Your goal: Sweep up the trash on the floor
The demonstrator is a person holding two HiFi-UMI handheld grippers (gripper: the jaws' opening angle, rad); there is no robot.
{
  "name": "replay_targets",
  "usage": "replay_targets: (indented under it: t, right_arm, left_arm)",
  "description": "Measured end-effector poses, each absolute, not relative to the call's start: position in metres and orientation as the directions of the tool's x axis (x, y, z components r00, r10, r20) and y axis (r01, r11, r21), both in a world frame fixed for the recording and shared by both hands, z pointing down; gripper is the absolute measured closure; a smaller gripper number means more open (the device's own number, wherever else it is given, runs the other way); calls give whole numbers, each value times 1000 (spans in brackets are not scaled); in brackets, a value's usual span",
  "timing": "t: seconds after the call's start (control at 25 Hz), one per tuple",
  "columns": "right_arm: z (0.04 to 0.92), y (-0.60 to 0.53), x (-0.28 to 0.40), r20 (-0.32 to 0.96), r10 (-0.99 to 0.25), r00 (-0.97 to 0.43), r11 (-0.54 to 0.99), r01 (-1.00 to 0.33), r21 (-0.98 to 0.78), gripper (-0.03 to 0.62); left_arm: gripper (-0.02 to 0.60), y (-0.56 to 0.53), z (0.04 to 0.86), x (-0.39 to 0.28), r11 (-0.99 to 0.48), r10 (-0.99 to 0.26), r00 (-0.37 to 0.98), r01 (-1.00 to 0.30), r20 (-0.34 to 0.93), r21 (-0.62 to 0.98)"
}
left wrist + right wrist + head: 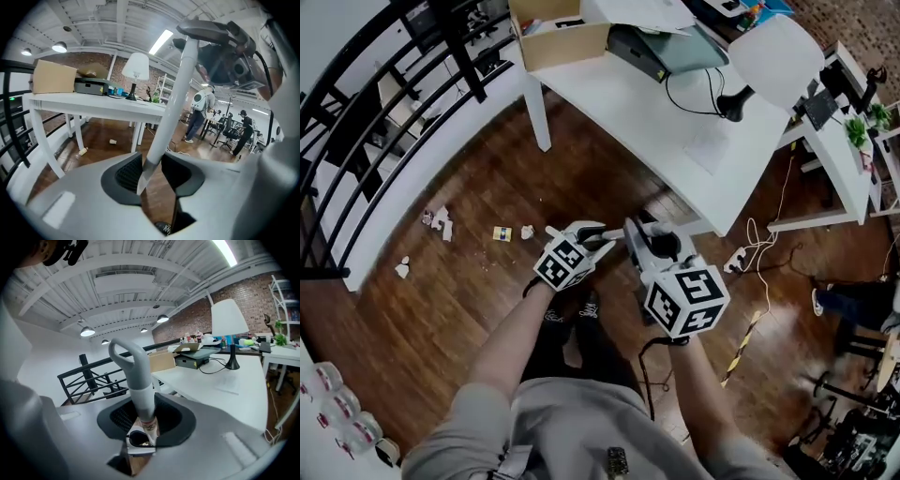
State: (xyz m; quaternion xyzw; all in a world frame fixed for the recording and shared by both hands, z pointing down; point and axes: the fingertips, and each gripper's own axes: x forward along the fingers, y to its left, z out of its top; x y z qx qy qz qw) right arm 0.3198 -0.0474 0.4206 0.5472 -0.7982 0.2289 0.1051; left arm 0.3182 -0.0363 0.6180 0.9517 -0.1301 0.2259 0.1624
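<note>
right gripper jaws clench the grey handle; left gripper jaws stand loose around its white pole.

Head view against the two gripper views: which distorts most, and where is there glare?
Head view: dim, mildly curved, the lamp shade blown out, sheen on the floor. Left gripper view: heavy fisheye, dark corners, the table bowed, the white pole sharp. Right gripper view: the same fisheye, the ceiling strip light burnt out, the grey handle crisp.
</note>
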Motion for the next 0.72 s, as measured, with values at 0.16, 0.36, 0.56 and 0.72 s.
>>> replay_targets:
  t: [0.16,0.36,0.56,0.72]
  right_arm:
    - [433,-36,332,412,-863,-292,198,-946,-256,502]
    - [455,-36,312,418,-890,-180,76,-964,-254,502]
    - [485,-41,255,437,-899,-34,-77,-969,-234,502]
    - [500,-37,207,437,-895,86,-208,-948,-240,502]
  left_arm:
    - [449,-27,630,329,-940,-83,875,-228,476,255]
    - [440,-36,651,310,-948,9,894,-135,449,287]
    - [436,-41,681,259,-953,166,883,29,439,302]
    - [436,-35,695,208,-936,275,874,148,401,319]
